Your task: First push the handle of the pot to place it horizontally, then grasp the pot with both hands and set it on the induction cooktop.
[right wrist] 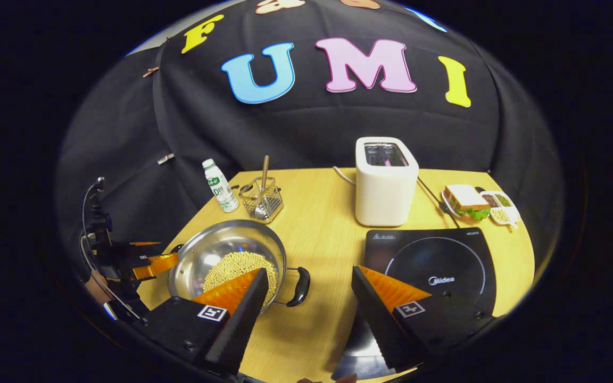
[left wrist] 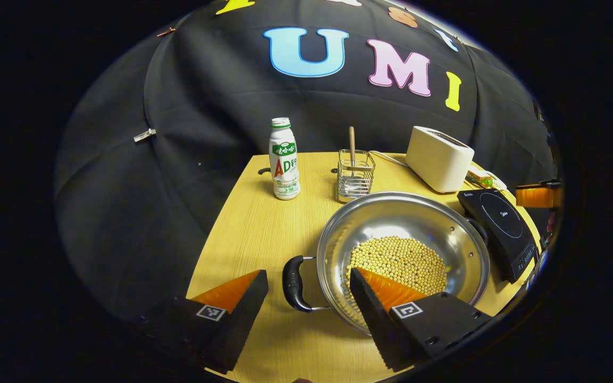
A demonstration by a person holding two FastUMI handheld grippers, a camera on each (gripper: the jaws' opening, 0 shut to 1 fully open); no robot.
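**Both grippers spread wide at the pot's 2 handles**

A round stainless-steel pot (left wrist: 402,250) holding a layer of pale yellow beans (left wrist: 398,261) is seen resting on the light wooden table (left wrist: 253,223), just beside the black induction cooktop (right wrist: 434,263) and not on it. In the left gripper view, the left gripper (left wrist: 306,282) is held open, and the pot's black left handle (left wrist: 293,283) is framed between its 2 fingers without visible contact. In the right gripper view, the right gripper (right wrist: 306,282) is likewise held open around the black right handle (right wrist: 298,287) (no finger is seen touching it). Farther back, a white bottle with a green label (left wrist: 284,159), a wire basket (left wrist: 355,182) and a cream toaster (right wrist: 385,181) are set upright. A sandwich (right wrist: 466,202) is placed near the table's far right corner.
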